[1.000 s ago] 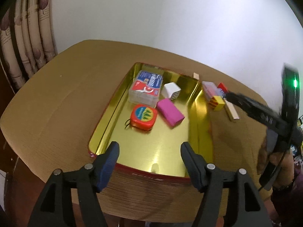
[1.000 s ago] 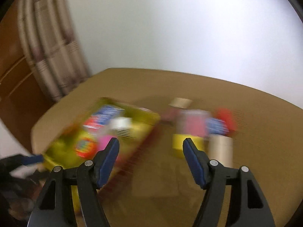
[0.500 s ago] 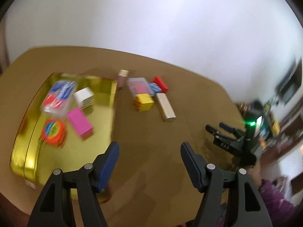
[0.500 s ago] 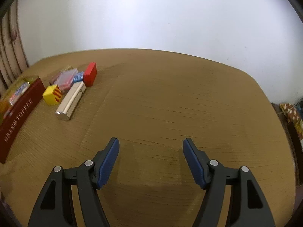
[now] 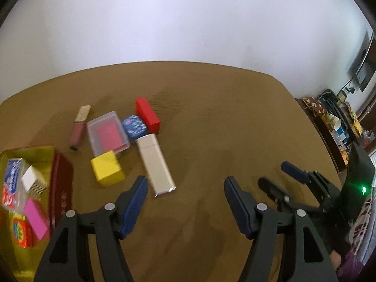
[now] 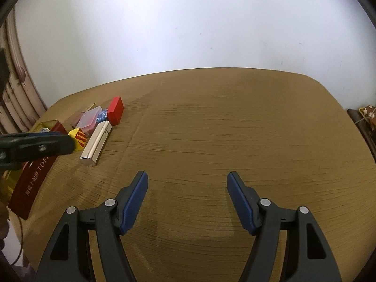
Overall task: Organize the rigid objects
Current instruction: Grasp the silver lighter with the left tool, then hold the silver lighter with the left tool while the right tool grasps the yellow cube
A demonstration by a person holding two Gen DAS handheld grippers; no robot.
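The tabletop is ochre brown with fine grain lines under a plain white wall. On it lie a red box, a yellow cube striped red on one face, a pale champagne case, a clear case showing pink, a blue speckled piece, and a dusty pink tube with a cream cap. The tin is gold inside, dark red outside with what seems gold lettering. Both grippers' fingers are blue on black
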